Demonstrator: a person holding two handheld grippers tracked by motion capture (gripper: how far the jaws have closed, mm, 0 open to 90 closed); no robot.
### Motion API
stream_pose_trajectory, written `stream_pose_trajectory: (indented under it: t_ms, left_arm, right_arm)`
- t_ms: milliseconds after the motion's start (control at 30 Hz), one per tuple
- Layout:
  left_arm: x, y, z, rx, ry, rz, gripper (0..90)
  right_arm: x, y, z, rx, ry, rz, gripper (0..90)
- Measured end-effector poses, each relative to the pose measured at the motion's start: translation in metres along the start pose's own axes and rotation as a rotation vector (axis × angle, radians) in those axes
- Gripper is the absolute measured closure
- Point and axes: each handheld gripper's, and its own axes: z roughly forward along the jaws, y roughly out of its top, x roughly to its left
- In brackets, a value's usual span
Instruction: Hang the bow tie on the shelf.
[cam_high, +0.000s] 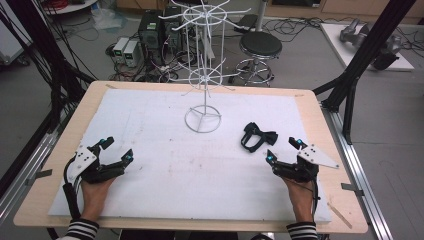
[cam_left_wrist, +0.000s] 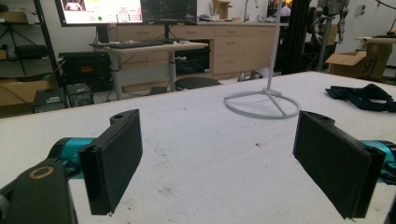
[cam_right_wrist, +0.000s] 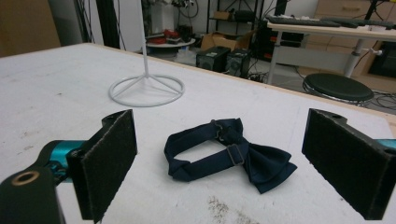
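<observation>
Two tongs rested low on the bench, one near each side, and both were spread wide with nothing in them. The right tongs pointed at a dark blue bow tie, which lay flat on the white sheet just ahead of them, between their two black pads in the right gripper view. The tie did not touch either pad. Its strap made a loop on one side and the bow sat on the other. The left tongs were well apart from the tie, which showed far off to their right in the left gripper view.

Straight ahead of both tongs, farther back, stood a white wire rack with thin arms sticking out near its top. Its round foot sat on the sheet.

It looked like the very start of the job, with the tie not yet picked up. Next, the right tongs probably needed to slide forward, go down around the strap or the bow, and squeeze shut gently. After that the tie could likely go on one of the rack's arms.
</observation>
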Motion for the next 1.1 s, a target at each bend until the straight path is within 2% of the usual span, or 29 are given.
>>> stream_pose_trajectory:
  t_ms: [267,333,900,1100]
  left_arm:
    - [0.0,0.0,0.0,0.0,0.0,0.001,16.2]
    - [0.0,0.0,0.0,0.0,0.0,0.001,16.2]
    - [0.0,0.0,0.0,0.0,0.0,0.0,16.2]
    - [0.0,0.0,0.0,-0.001,0.0,-0.002,16.2]
  right_arm:
    - [-0.005,0.018,0.011,0.051,0.014,-0.031,9.3]
    - [-0.008,0.024,0.016,0.085,0.017,-0.029,9.3]
    - [-0.025,0.045,0.041,0.2,0.037,-0.057,9.4]
    - [-0.028,0.051,0.056,0.267,0.062,-0.087,9.4]
